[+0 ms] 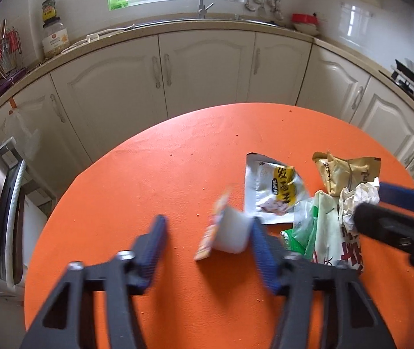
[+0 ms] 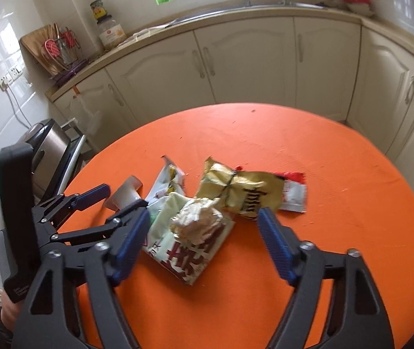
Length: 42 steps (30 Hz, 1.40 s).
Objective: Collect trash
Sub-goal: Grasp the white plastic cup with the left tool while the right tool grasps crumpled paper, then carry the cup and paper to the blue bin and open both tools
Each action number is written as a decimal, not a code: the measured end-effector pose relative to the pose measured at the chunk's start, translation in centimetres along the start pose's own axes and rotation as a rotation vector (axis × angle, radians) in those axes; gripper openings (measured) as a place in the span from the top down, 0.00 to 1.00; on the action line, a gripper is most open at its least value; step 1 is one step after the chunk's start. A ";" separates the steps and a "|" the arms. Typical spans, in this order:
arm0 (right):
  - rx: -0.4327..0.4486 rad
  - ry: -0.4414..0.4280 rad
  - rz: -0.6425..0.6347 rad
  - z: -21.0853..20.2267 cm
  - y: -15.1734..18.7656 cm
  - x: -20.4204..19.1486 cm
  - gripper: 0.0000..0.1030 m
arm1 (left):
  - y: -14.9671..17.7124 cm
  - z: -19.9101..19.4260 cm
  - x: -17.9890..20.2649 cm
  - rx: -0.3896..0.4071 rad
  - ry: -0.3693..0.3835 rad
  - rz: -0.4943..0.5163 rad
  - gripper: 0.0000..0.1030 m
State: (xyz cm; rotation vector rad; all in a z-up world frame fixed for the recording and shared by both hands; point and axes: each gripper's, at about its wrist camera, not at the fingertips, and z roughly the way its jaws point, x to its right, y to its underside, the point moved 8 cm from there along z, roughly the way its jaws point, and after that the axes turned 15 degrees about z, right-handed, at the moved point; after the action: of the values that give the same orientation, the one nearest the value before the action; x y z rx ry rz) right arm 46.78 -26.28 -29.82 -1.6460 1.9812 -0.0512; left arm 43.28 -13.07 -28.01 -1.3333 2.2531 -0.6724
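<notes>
Left claw [image 1: 208, 245] open around a tipped white cup [image 1: 231, 232], right claw [image 2: 204, 242] open over the trash heap on the orange table [image 1: 148, 174]
The cup lies on its side between the left claw's blue pads, against the right-hand pad and clear of the left-hand one. Just right of it, the heap sits on the near half of the table: a crumpled paper ball [image 2: 198, 221] on top of a pale green packet [image 2: 189, 250] with red characters, a white and yellow pouch [image 1: 273, 192] behind, a tan packet [image 2: 244, 189] and a red and white sachet [image 2: 292, 192] further right. The right claw's pads flank the paper ball without pressing on it
</notes>
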 end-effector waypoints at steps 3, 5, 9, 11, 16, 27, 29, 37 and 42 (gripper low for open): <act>-0.010 0.014 -0.033 1.2 0.9 -0.3 0.65 | -1.0 1.1 -0.2 0.005 0.010 -0.008 0.77; 0.004 0.005 -0.032 0.9 1.1 -0.4 0.66 | -1.6 1.9 -0.6 0.010 0.016 -0.016 0.80; 0.029 -0.011 -0.023 -0.9 1.5 0.1 0.67 | -2.5 2.5 -1.1 0.029 0.021 -0.043 0.82; 0.041 -0.017 -0.016 -2.0 1.6 0.1 0.67 | -3.1 2.3 -1.3 0.045 0.022 -0.053 0.82; 0.087 -0.029 -0.020 -5.8 2.3 0.2 0.67 | -4.6 0.6 0.4 0.096 0.027 -0.051 0.82; 0.224 -0.066 -0.012 -16.5 4.6 0.5 0.67 | -4.0 -7.4 6.8 0.231 0.033 -0.007 0.82; 0.260 -0.067 -0.009 -19.2 5.2 1.1 0.67 | -3.8 -9.2 8.5 0.260 0.036 0.011 0.82; 0.386 -0.039 0.032 -27.8 6.6 5.2 0.67 | 0.4 -17.0 13.7 0.360 0.098 0.083 0.82; 0.457 0.000 0.078 -32.4 7.7 8.7 0.67 | 6.6 -23.4 16.6 0.402 0.145 0.131 0.82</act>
State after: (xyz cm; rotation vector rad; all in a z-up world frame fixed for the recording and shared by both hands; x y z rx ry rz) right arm 25.02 -42.54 -8.73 -1.2718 1.8577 -0.4405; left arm 17.73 -20.67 -15.56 -0.9609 2.1391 -1.1335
